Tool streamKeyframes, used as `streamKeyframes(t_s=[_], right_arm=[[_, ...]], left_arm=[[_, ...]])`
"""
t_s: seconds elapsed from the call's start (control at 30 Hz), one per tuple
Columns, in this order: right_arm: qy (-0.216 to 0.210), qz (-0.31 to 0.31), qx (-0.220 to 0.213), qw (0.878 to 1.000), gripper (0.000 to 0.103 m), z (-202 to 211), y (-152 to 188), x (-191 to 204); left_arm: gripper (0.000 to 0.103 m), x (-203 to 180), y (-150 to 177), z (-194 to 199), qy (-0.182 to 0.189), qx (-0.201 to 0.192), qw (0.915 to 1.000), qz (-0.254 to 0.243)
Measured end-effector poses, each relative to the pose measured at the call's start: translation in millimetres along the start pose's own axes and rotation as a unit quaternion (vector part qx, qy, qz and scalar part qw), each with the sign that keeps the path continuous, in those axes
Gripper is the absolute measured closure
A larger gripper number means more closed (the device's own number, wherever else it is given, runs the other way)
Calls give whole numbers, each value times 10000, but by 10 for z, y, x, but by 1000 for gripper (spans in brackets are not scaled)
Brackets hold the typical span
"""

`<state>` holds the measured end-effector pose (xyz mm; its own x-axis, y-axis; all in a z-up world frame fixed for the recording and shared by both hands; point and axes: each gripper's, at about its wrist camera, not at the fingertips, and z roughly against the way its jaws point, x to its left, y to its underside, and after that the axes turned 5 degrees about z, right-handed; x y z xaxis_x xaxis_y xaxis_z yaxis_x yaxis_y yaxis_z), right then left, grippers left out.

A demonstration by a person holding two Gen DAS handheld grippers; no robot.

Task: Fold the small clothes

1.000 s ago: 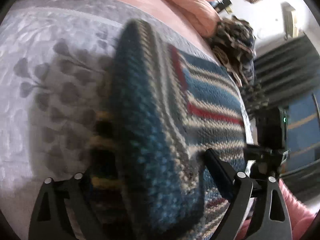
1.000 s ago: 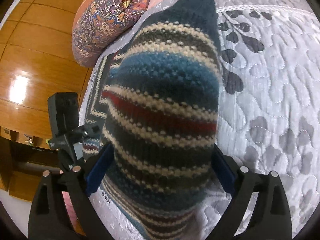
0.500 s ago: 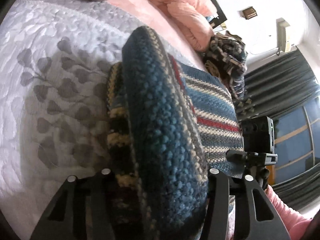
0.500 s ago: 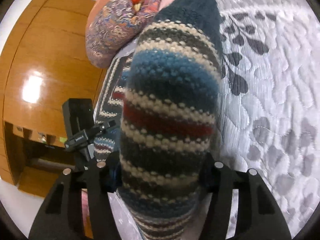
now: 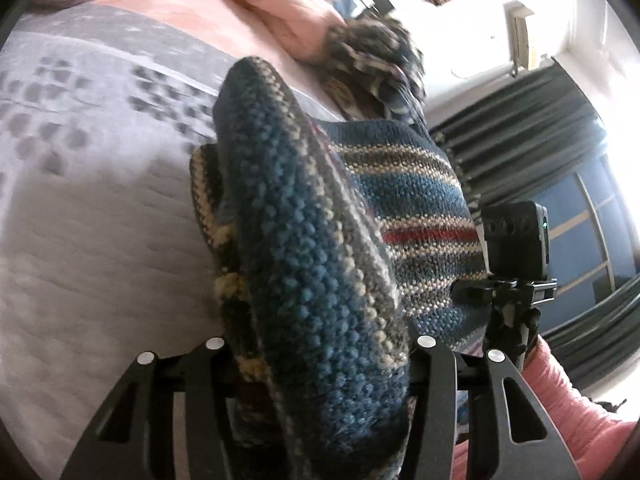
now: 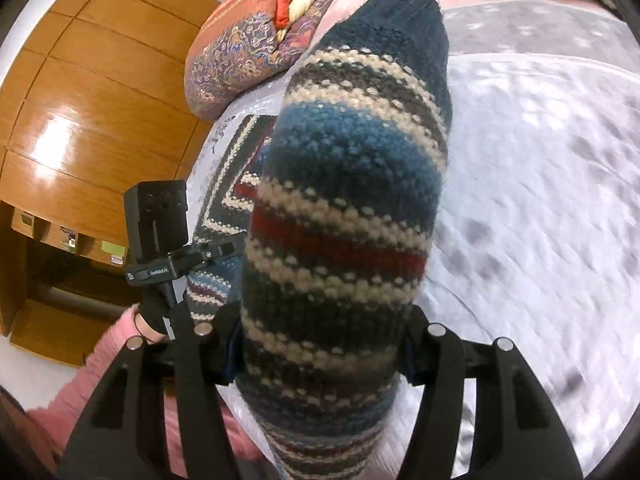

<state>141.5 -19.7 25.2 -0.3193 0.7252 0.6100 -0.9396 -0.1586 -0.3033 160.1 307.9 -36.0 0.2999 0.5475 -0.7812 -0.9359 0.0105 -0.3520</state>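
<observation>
A striped knitted garment [image 5: 416,216] in blue, cream, grey and red lies on a grey quilted bed cover [image 5: 88,208]. My left gripper [image 5: 316,344] is shut on a bunched fold of it, and the knit bulges up between the fingers. My right gripper [image 6: 320,328] is shut on another thick fold of the same striped knitted garment [image 6: 352,200], lifted above the bed cover [image 6: 540,200]. Each view shows the other gripper's camera block beside the knit. The fingertips are hidden by the wool.
Pink bedding [image 5: 280,16] and a dark patterned cloth [image 5: 372,60] lie behind the garment. A patterned pillow [image 6: 248,52] sits at the bed's head by a wooden wardrobe [image 6: 80,100]. Dark curtains [image 5: 532,148] hang on the right. Pink sleeves [image 5: 568,412] show near both grippers.
Both grippers went from wide around the knit to shut on it, then lifted their folds; the bed cover now blurs with motion.
</observation>
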Motion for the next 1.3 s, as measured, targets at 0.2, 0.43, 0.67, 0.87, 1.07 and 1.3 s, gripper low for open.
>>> streamKeyframes(t_s=[0.2,0.43,0.67,0.87,1.07,1.3], right_arm=[[47,-136,-165,9998,46,397,415,-257],[23,-622,2,9981,46,221,807,-865],[-349,-1029,-196,9939,42,13,1030,-1276],[-8,-939,-144,9955,26,150,1097,-1116],[249,-1095,-64,9937,25,413,1521,-975],[124,-1178,96,9929,33,418,2025,-773]], left_arm=[[53,-467,261,-458,-99,108,9999,-23],[53,-408,514,-1009,-532,431,9976,126],[48,-296,647,-1071,-553,315,9979,-87],[44,-424,704,-960,-831,333,9959,-92],[43,-699,826,-621,-1245,202,9920,-113],[42,-1089,1174,-328,-1434,96,9882,-538]])
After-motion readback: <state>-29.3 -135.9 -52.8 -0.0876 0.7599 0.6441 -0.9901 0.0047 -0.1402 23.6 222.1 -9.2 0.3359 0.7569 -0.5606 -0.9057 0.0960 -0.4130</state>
